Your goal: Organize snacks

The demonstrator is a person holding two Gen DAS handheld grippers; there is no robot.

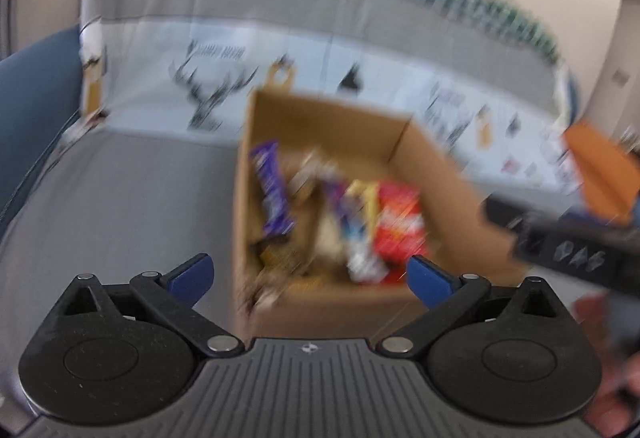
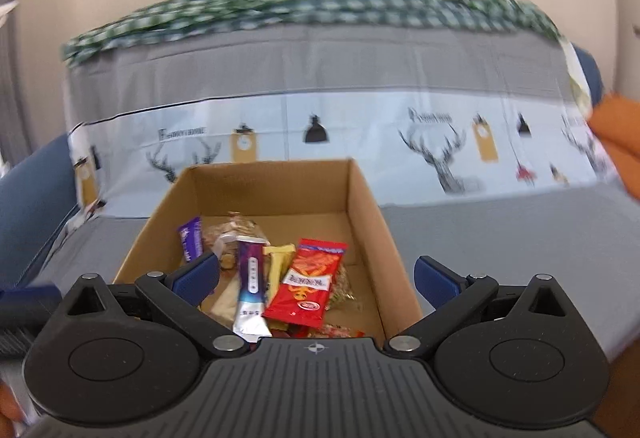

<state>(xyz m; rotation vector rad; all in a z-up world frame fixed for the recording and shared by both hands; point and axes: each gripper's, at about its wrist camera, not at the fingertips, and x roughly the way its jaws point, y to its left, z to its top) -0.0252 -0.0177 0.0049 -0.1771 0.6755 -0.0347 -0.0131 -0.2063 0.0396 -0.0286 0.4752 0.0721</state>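
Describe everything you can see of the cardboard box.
The cardboard box is plain brown corrugated card, rectangular and open at the top, with no flaps or lid showing. It sits upright on the grey cloth of the covered seat. Its far half is bare floor; the near half holds a loose pile of snacks, among them a red packet, a purple bar, a gold wrapper and a silver-purple sachet. Neither gripper touches it.

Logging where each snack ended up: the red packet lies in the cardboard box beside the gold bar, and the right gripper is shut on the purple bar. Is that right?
Not quite. The right gripper is open and holds nothing; the purple bar lies loose in the cardboard box. The right wrist view shows it. The red packet does lie beside the gold bar.
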